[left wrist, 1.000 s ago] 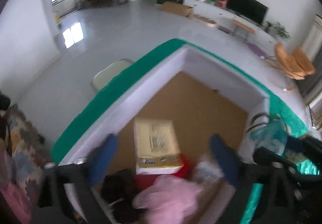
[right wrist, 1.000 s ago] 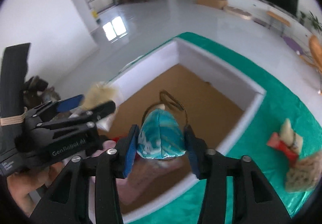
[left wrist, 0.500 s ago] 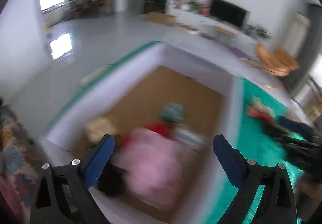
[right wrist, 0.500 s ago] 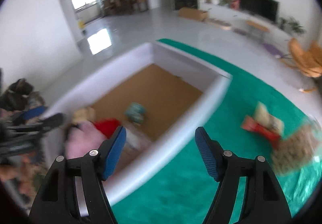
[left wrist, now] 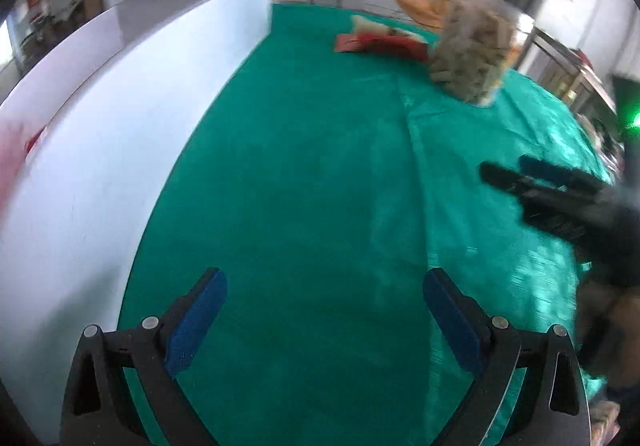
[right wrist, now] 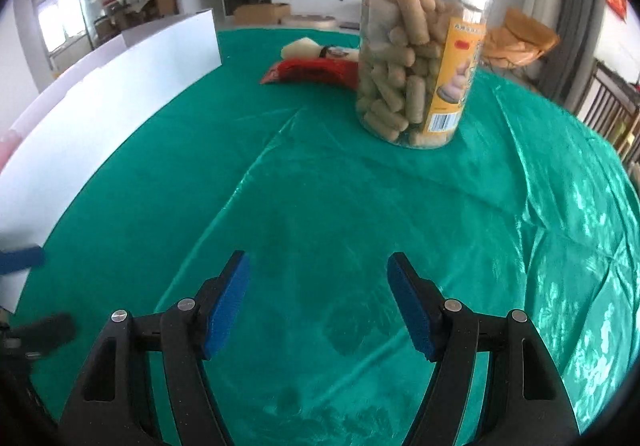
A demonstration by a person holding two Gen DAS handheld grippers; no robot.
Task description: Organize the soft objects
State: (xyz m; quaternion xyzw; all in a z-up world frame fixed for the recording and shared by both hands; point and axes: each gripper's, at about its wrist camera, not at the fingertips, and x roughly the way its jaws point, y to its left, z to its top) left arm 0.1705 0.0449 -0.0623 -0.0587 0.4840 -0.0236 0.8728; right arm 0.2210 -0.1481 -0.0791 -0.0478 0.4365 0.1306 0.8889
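Both pairs of tongs hang with their blue pads wide apart and nothing between them above the bench draped in shiny green cloth: the right tongs face the far end of the bench, while the left tongs point along the tall white wall of the cardboard box standing at the left. What remains outside the box lies far ahead: a flat red foil packet with a pale cream plush piece just behind it, both close beside a tall clear plastic jar of tan cylindrical snacks with a yellow label. The packet and plush look light and yielding, likely to crumple under the pads, so a pinch across the middle of the plush or along the packet's thicker edge would probably hold best; the foil may prove slippery. The jar, by contrast, looks rigid, smooth and wider than an easy span, and standing so near it could be knocked during a reach. A pink soft item barely shows past the box wall at the far left.
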